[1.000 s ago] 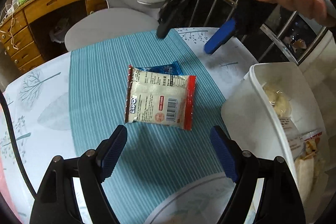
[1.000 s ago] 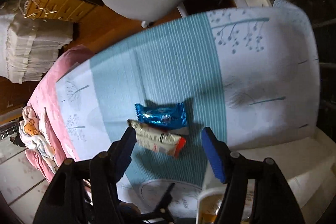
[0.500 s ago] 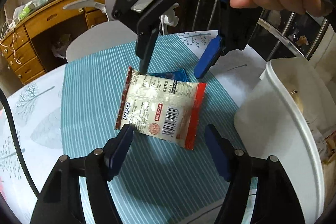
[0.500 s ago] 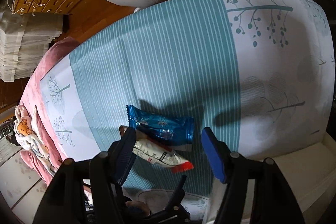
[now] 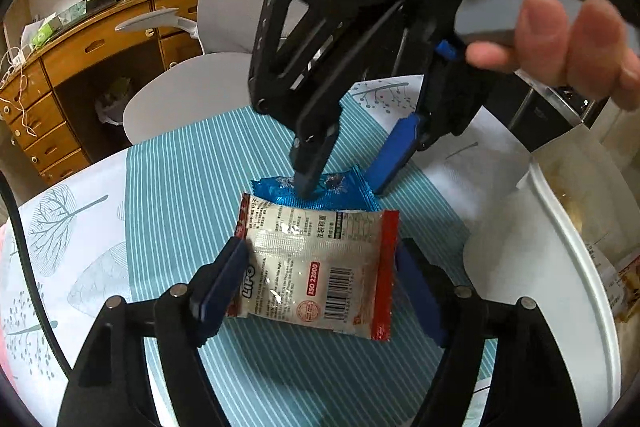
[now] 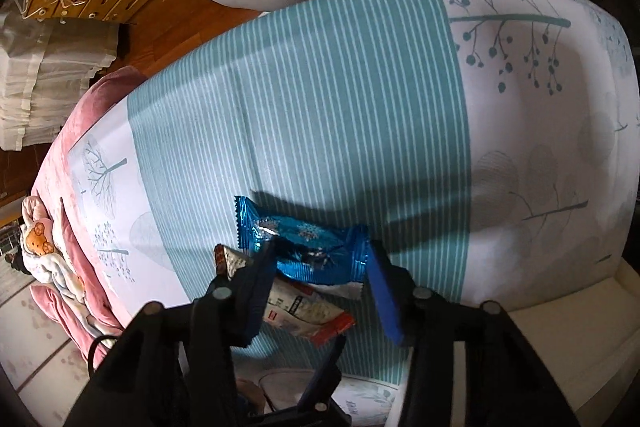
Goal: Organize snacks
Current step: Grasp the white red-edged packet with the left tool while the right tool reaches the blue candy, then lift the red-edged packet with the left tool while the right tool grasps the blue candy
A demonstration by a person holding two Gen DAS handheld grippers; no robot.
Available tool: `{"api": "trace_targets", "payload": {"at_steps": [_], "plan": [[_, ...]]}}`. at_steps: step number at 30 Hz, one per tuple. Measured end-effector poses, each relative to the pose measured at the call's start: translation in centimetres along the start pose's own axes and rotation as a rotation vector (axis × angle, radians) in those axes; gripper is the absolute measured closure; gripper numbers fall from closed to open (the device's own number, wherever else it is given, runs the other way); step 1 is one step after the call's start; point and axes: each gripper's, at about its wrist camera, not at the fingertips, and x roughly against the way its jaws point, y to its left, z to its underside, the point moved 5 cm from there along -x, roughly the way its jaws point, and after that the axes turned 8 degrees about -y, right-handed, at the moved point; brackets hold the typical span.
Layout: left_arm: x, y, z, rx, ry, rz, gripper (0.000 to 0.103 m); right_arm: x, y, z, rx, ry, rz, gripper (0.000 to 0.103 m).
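On a round table under a teal-and-white striped cloth with printed grey trees (image 5: pixel 180 187), my two grippers meet over the snacks, while a grey office chair (image 5: pixel 188 95) and a honey-coloured wooden desk with drawers (image 5: pixel 72 67) fill the room behind; from the right wrist camera I also see wooden flooring and a pink blanket at the table's edge (image 6: pixel 64 155). I count two loose packets: a white plastic snack packet with red sealed ends and a barcode (image 5: pixel 316 271), and a shiny blue foil packet (image 5: pixel 332 191) lying just behind it, partly tucked under its far edge. My left gripper (image 5: pixel 320 283) straddles the white packet, its blue pads at the packet's two short ends; the jaws are opening, and I cannot tell whether the pads press on the wrapper. My right gripper (image 6: pixel 320 291), held in a hand (image 5: pixel 560 43), comes steeply down on the blue packet, one fingertip touching its top face in the left wrist view, the other pad (image 5: pixel 392 151) beside its right end; the jaws are closing with the blue packet between them, not yet clamped. One white plastic tub (image 5: pixel 552 267) stands at the right, holding further wrapped snacks that I cannot count.
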Motion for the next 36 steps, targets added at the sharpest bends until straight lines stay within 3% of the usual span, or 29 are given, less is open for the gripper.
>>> {"api": "trace_targets", "payload": {"at_steps": [2,10,17,23,26,36], "plan": [[-0.3,0.2,-0.1,0.001,0.004,0.000,0.026,0.2,0.1,0.0,0.012,-0.005,-0.006,0.068],[-1.2,0.7,0.2,0.047,0.015,-0.009,0.025,0.0,0.6,0.2,0.035,-0.022,-0.021,0.069],[-1.3,2.3,0.3,0.096,0.019,-0.048,0.059,-0.1,0.8,0.1,0.048,-0.031,-0.024,0.069],[-1.1,3.4,0.5,0.128,0.014,-0.067,0.075,-0.1,0.9,0.0,0.061,-0.034,-0.019,0.070],[-1.0,3.7,0.8,0.133,0.017,-0.096,0.090,-0.1,0.9,0.0,0.068,-0.040,-0.019,0.070],[0.6,5.4,1.8,0.197,0.040,-0.097,0.093,0.3,1.7,0.2,0.152,-0.083,0.003,0.079]]}}
